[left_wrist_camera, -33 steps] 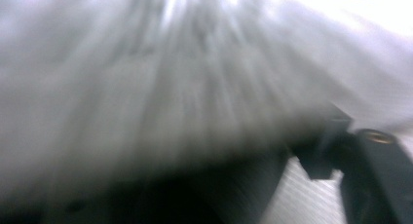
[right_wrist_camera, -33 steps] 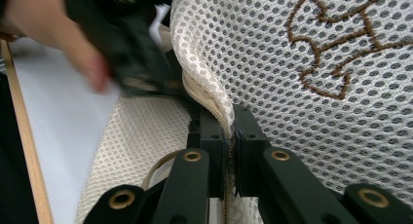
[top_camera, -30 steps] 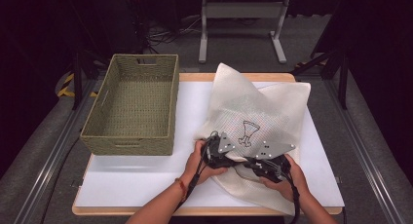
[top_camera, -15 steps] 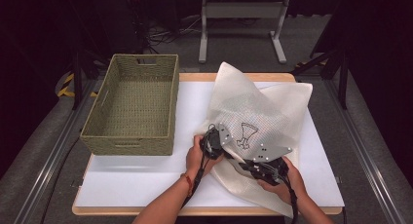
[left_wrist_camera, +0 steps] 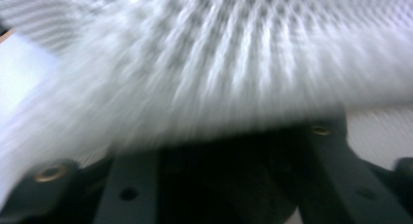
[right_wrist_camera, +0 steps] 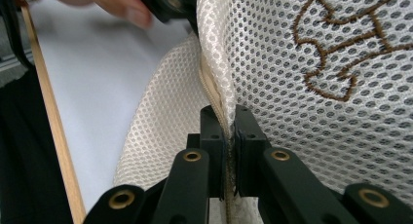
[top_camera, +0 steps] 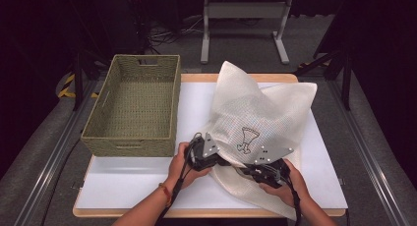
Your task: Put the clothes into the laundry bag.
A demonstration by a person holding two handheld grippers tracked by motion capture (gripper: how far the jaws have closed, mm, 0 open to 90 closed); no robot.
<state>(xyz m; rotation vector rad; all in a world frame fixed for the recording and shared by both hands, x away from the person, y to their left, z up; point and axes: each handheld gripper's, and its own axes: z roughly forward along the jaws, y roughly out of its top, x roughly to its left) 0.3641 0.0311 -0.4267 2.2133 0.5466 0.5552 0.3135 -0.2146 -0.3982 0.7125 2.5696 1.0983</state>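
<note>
Jaws of the right gripper [right_wrist_camera: 228, 136] are clamped on the zipper seam of the white mesh fabric bag [right_wrist_camera: 311, 87], which rises straight ahead of them, while the left gripper [top_camera: 204, 155], state unclear, is near.

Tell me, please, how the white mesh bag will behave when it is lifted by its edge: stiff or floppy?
Probably floppy: the mesh bag lies in soft folds and peaks on the table. Likely light for its size, since the fabric is thin open netting. The right gripper is shut on its seam, so the rest would probably hang and sag below that edge.
</note>
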